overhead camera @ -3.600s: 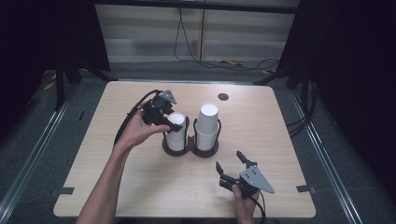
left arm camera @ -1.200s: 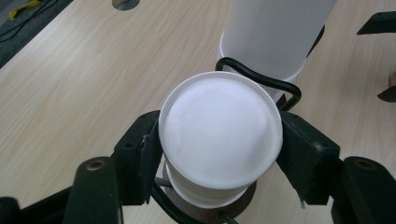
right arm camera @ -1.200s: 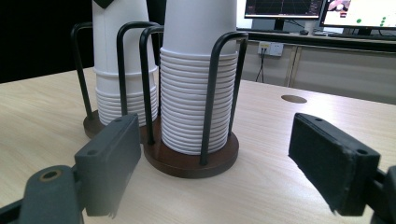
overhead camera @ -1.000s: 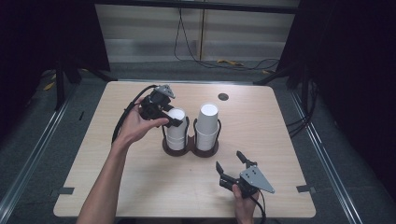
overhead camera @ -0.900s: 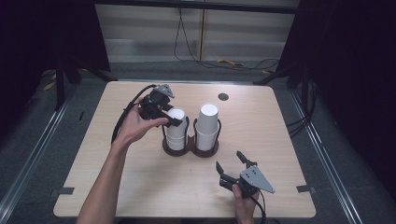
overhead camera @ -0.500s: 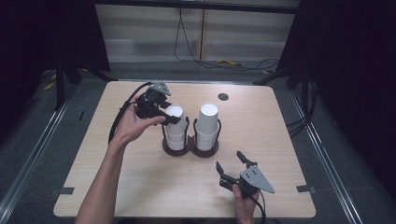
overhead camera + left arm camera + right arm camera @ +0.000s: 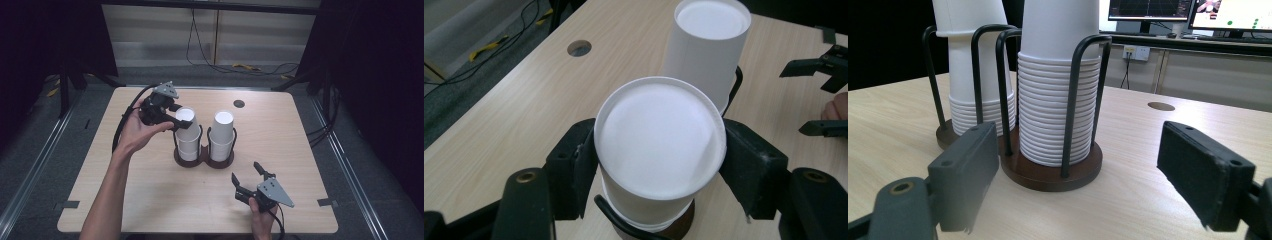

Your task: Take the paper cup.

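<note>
At the upper left of the high view, the left gripper [image 7: 176, 121] had its fingers [image 7: 574, 165] clenched on the top paper cup [image 7: 186, 120], just below its upturned bottom. This cup was at the top of the left stack [image 7: 188, 145], slightly above the others and a little tilted. Such a cup was probably very light and thin, so it could crush under a hard squeeze, and its smooth wall could slip. I judged the best hold to be on the two opposite sides near the closed end, where the wall is stiffer. The nested cups may also stick together.

I counted two stacks, the left one and the right stack [image 7: 221, 134], each in its own wire holder [image 7: 1050, 170] with a dark round base, side by side at the middle of the desk [image 7: 150, 200]. The single cups were too many to count surely.

At the lower right, the right gripper [image 7: 248, 182] rested on the desk with its fingers [image 7: 1205, 170] released, holding nothing.
</note>
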{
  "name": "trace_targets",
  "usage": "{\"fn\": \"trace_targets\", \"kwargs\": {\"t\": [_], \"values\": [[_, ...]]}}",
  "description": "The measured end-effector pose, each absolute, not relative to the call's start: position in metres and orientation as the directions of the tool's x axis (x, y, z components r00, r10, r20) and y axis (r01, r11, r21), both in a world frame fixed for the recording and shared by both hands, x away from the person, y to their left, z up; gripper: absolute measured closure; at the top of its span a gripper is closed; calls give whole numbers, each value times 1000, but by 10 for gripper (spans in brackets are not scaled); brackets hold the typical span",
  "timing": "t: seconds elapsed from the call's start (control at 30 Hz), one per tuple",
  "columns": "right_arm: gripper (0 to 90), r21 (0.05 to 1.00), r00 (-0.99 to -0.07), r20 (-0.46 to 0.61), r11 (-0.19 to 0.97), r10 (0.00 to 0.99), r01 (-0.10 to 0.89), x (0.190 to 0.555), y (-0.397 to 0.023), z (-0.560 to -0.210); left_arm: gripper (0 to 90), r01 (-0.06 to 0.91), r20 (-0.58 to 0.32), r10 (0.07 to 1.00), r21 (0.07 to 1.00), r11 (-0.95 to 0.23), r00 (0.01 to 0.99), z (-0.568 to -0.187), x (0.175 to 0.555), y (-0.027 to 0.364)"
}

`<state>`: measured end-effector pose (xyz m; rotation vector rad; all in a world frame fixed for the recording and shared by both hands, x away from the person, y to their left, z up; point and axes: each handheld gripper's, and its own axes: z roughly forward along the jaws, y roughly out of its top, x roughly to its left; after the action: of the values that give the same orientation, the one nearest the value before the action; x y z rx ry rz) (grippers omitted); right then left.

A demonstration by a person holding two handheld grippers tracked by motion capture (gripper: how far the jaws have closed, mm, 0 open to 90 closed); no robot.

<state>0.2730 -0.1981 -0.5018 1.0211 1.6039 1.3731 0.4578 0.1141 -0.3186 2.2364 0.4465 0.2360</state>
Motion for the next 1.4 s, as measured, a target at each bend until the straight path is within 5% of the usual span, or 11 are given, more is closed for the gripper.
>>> {"fn": "trace_targets", "kwargs": {"t": [1.4], "values": [[166,992,-376,-50,89,925,86,273,-198,-502,352,139,-7,332,916,-377,943,-304,426,148]]}}
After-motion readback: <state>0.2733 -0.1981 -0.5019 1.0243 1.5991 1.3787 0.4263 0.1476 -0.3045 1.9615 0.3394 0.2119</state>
